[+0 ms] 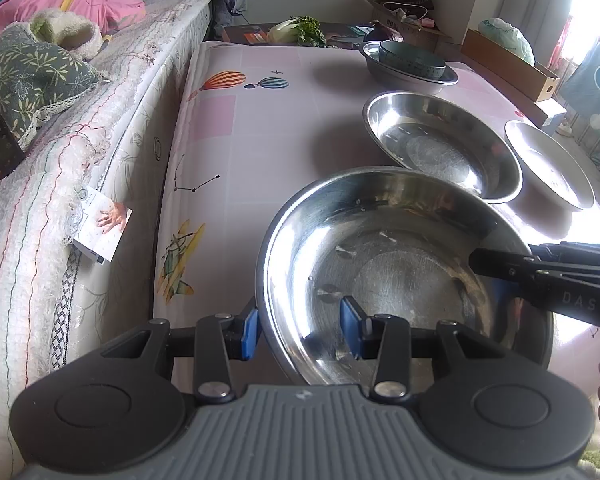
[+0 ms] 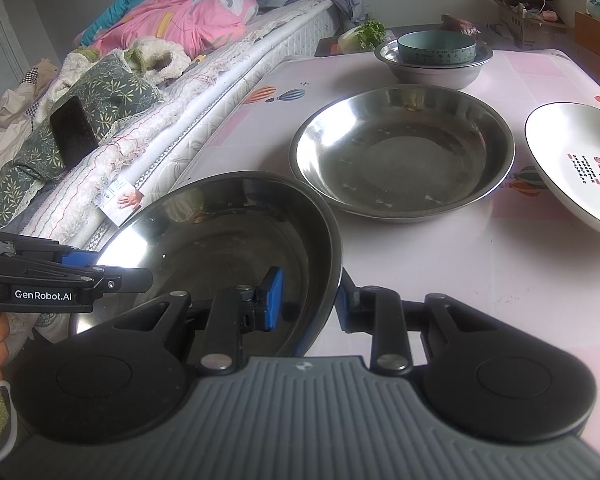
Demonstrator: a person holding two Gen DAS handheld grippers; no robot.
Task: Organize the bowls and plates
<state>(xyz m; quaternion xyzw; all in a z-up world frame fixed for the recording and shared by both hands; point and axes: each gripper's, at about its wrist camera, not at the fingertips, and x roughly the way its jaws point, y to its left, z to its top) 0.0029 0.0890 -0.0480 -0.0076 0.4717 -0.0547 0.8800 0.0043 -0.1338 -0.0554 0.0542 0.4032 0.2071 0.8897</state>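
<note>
Near steel bowl [image 1: 384,272] sits at the front edge of the bench [image 1: 284,128], tilted in both views, held at its rim from two sides. The left gripper [image 1: 298,330] straddles the rim on the bed side: one blue pad [image 1: 250,332] outside the wall, the other inside, both appearing to touch the metal. The right gripper [image 2: 308,300] straddles the opposite rim the same way, one blue pad [image 2: 274,298] inside the bowl [image 2: 220,248] and its partner outside, partly hidden by the wall. Both grippers are closed onto this rim.

Writing: the left gripper [image 2: 66,280], seen from the right wrist, is marked "GenRobot.AI". The right gripper [image 1: 548,276], seen from the left wrist, shows the letters "DAS"; the rest runs off the frame.

Second steel bowl [image 2: 400,152] stands flat on the bench just beyond the held one, apart from it. A white plate [image 2: 580,164] lies to its right, carrying red and black characters and small print, too small to read. At the far end a teal bowl [image 2: 436,48] sits inside a third steel bowl [image 2: 432,68]; a band of marks runs round the teal wall, illegible.

Bench cover is pale pink with balloon [image 1: 222,80] prints. A bed [image 1: 80,152] adjoins its left side; a printed tag [image 1: 104,228] hangs from the bedding, text unreadable. Leafy greens [image 1: 296,30] lie beyond the far edge.
</note>
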